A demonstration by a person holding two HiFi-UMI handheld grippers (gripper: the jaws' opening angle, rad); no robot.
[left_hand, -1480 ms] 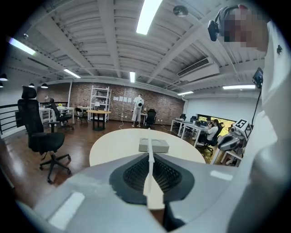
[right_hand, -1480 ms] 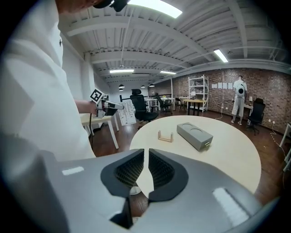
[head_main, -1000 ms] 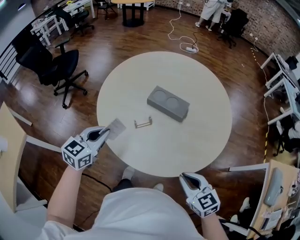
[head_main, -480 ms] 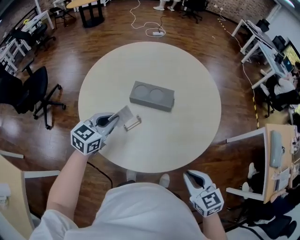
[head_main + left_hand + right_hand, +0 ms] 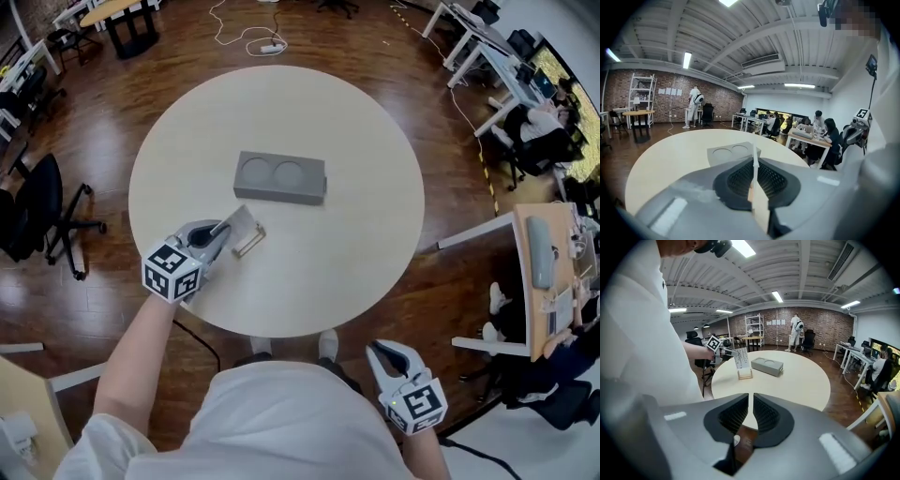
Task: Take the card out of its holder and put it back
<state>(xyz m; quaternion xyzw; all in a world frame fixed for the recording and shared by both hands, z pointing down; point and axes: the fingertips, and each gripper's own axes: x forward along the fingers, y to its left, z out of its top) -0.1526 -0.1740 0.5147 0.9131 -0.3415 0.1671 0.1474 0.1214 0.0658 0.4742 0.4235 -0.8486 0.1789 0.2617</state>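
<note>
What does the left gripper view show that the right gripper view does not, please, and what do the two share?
Only the left gripper view: the thin white card seen edge-on, clamped between the shut jaws of the left gripper. Only the right gripper view: the small wooden card holder, standing just below the card's printed face. Both: the round beige table and the grey rectangular block with two round recesses.

L gripper (image 5: 222, 233) reaches fwd, jaws tight on card (image 5: 244, 222). R gripper (image 5: 378, 349) low by body, jaws together, empty.
</note>
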